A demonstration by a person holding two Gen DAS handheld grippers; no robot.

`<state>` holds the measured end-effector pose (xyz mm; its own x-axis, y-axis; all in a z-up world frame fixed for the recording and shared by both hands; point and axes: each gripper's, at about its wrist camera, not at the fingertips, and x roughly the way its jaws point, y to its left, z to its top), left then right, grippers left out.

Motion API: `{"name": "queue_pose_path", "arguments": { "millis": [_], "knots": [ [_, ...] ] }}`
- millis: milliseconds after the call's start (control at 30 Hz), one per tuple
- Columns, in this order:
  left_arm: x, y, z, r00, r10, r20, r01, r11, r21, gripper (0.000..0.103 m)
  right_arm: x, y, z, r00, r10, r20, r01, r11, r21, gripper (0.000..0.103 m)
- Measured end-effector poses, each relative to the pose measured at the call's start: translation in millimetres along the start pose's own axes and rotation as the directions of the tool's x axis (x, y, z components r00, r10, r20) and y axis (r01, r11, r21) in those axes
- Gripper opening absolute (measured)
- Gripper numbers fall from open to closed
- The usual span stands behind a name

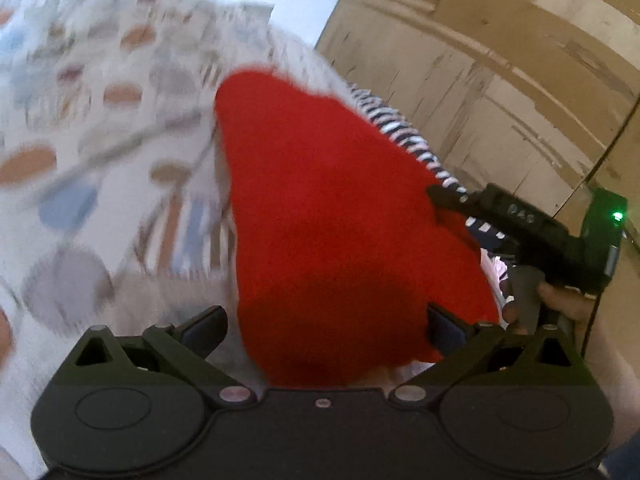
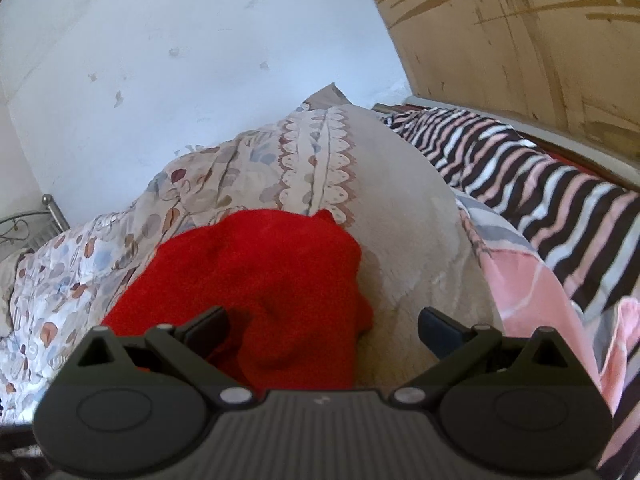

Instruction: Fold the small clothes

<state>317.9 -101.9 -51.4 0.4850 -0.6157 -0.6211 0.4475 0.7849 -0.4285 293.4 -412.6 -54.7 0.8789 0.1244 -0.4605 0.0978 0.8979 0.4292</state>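
A small red fleece garment (image 1: 328,216) lies bunched on the bed; it also shows in the right wrist view (image 2: 256,280). My left gripper (image 1: 324,330) is open, its jaws wide apart just above the near end of the garment, holding nothing. My right gripper (image 2: 322,330) is open too, over the garment's right edge and the beige cloth. The right gripper also appears in the left wrist view (image 1: 520,224), at the garment's right side, held by a hand. The left wrist view is blurred by motion.
The bed has a floral leaf-print cover (image 2: 60,272), a beige pillow (image 2: 408,216) and a pink, black and white striped blanket (image 2: 540,184) at right. A wooden wardrobe (image 2: 520,40) stands behind, a white wall (image 2: 160,60) at left, and a metal bedframe (image 2: 48,204).
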Motion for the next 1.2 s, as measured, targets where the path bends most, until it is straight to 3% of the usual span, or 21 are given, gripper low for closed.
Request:
{"name": "queue_pose_path", "arguments": {
  "millis": [133, 300, 400, 533, 767, 867, 933, 1067, 1200],
  "knots": [
    [3.4, 13.0, -5.5, 0.998, -0.053, -0.016, 0.051, 0.993, -0.108, 0.102, -3.0, -4.2, -8.4, 1.000, -0.014, -0.017, 0.013, 1.000, -0.011, 0.103],
    [-11.9, 4.8, 4.8, 0.998, -0.043, 0.041, 0.045, 0.998, -0.052, 0.102, -8.2, -7.1, -6.3, 1.000, 0.007, -0.005, -0.007, 1.000, -0.003, 0.103],
    [-24.2, 2.3, 11.6, 0.993, -0.098, 0.066, 0.098, 0.995, 0.005, 0.102, -9.7, -10.9, -0.8, 0.998, 0.059, 0.023, -0.060, 0.998, 0.033, 0.103],
    [-38.3, 1.0, 20.3, 0.988, -0.115, 0.107, 0.107, 0.991, 0.083, 0.102, -5.1, -18.4, 8.8, 0.991, 0.126, 0.044, -0.130, 0.985, 0.117, 0.103],
    [-29.0, 10.1, 54.8, 0.987, -0.030, 0.157, 0.023, 0.999, 0.047, 0.102, 30.7, -12.4, 29.1, 0.987, 0.161, -0.010, -0.159, 0.984, 0.084, 0.103],
    [-10.5, 13.2, 69.7, 0.994, 0.052, 0.098, -0.056, 0.998, 0.040, 0.102, 52.3, -5.5, 39.2, 0.987, 0.151, -0.046, -0.151, 0.989, 0.007, 0.103],
    [-3.3, 13.5, 74.0, 0.995, 0.059, 0.084, -0.063, 0.996, 0.055, 0.102, 61.9, 1.6, 45.6, 0.989, 0.132, -0.062, -0.137, 0.988, -0.074, 0.102],
    [-0.7, 11.3, 71.6, 0.993, 0.055, 0.101, -0.065, 0.993, 0.094, 0.102, 67.1, 12.3, 53.6, 0.990, 0.110, -0.085, -0.121, 0.983, -0.138, 0.077],
    [-0.6, 14.0, 67.6, 0.993, 0.046, 0.113, -0.056, 0.995, 0.086, 0.102, 66.2, -2.0, 53.7, 0.991, 0.103, -0.082, -0.105, 0.994, -0.017, 0.077]
  ]
}}
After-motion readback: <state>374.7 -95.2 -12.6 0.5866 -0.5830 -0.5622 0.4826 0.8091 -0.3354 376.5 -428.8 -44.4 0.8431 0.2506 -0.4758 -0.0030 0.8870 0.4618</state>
